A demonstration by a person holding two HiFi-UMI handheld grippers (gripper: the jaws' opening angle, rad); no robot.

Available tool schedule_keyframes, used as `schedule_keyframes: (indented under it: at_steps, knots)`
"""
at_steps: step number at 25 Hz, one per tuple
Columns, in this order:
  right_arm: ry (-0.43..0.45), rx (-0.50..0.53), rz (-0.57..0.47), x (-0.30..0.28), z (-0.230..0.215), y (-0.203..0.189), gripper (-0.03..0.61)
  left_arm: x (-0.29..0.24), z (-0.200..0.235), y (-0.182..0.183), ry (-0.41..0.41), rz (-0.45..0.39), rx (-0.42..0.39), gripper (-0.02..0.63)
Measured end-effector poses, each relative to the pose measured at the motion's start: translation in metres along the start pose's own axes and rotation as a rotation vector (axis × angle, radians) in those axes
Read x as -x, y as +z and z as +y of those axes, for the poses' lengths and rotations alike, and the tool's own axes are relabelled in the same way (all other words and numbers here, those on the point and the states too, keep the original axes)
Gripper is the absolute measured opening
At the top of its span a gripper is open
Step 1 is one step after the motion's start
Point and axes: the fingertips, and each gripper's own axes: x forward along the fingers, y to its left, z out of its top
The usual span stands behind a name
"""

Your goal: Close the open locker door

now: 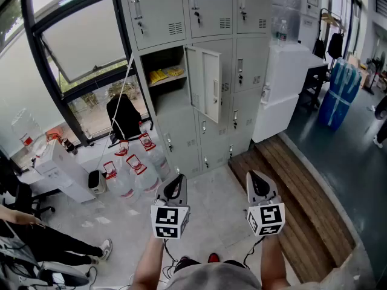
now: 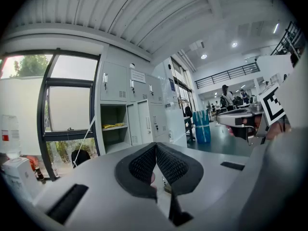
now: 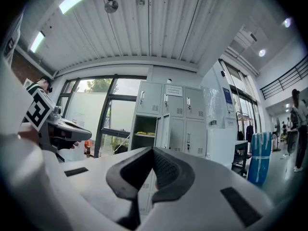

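The grey locker bank (image 1: 199, 53) stands ahead against the far wall. One middle-row door (image 1: 204, 83) hangs open, swung out to the right of its compartment (image 1: 164, 74), where yellow items lie on a shelf. Both grippers are held low over the floor, well short of the lockers. My left gripper (image 1: 179, 179) is shut with nothing in it, and so is my right gripper (image 1: 254, 175). In the left gripper view the shut left gripper (image 2: 155, 150) points toward the open compartment (image 2: 114, 129). In the right gripper view the shut right gripper (image 3: 153, 153) points at the open door (image 3: 164, 131).
Several water jugs (image 1: 136, 168) and a black bag (image 1: 124, 116) sit at the lockers' left foot. A white cabinet (image 1: 284, 86) adjoins the lockers on the right, with a wooden platform (image 1: 302, 198) and blue barrels (image 1: 338, 92) beyond. A person's legs (image 1: 54, 240) lie at the left.
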Motion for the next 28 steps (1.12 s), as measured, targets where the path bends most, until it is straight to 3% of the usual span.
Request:
schedule_keyframes:
  at_steps: [16,28]
  knots:
    - [0.018,-0.026,0.024,0.003,-0.017,-0.012,0.012,-0.018,-0.025,-0.005,-0.018,0.021,0.001,0.022]
    - [0.002,-0.023,0.001,-0.042,-0.058,-0.02,0.012,-0.102,-0.042,0.001,-0.081,0.01,-0.006,0.023]
